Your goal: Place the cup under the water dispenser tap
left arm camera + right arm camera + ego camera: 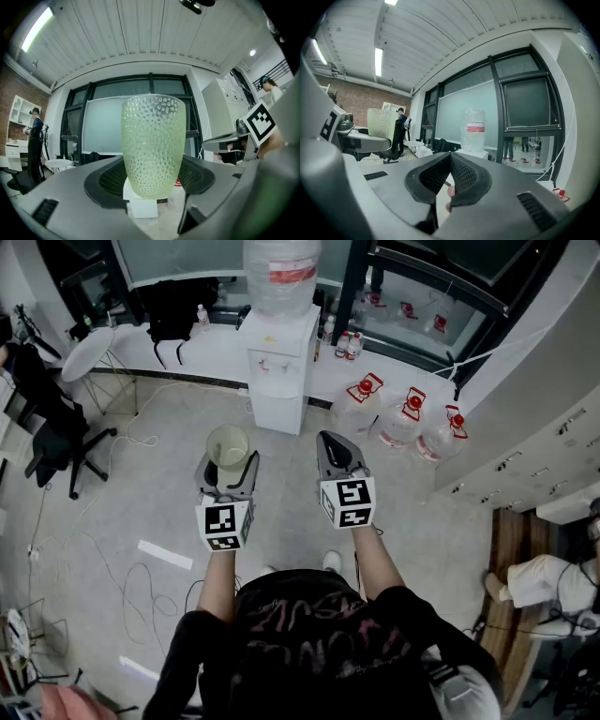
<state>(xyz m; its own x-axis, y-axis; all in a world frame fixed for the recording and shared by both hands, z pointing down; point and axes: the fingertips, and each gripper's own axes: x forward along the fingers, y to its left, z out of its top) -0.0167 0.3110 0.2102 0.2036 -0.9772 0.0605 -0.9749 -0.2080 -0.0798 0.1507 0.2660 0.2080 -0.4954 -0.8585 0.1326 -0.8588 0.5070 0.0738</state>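
Cup (228, 446): pale green, dimpled and upright, gripped between the widely spread jaws of the left tool (227, 474), in the air in front of the water dispenser (278, 381) and well apart from its taps (272, 363). Right tool (331, 440): held beside the left tool, also in front of the dispenser, jaws closed tip to tip with nothing between them. Water dispenser: white cabinet carrying an inverted bottle (281, 273), with spare bottles (403, 418) on the floor (150, 484) to its right.
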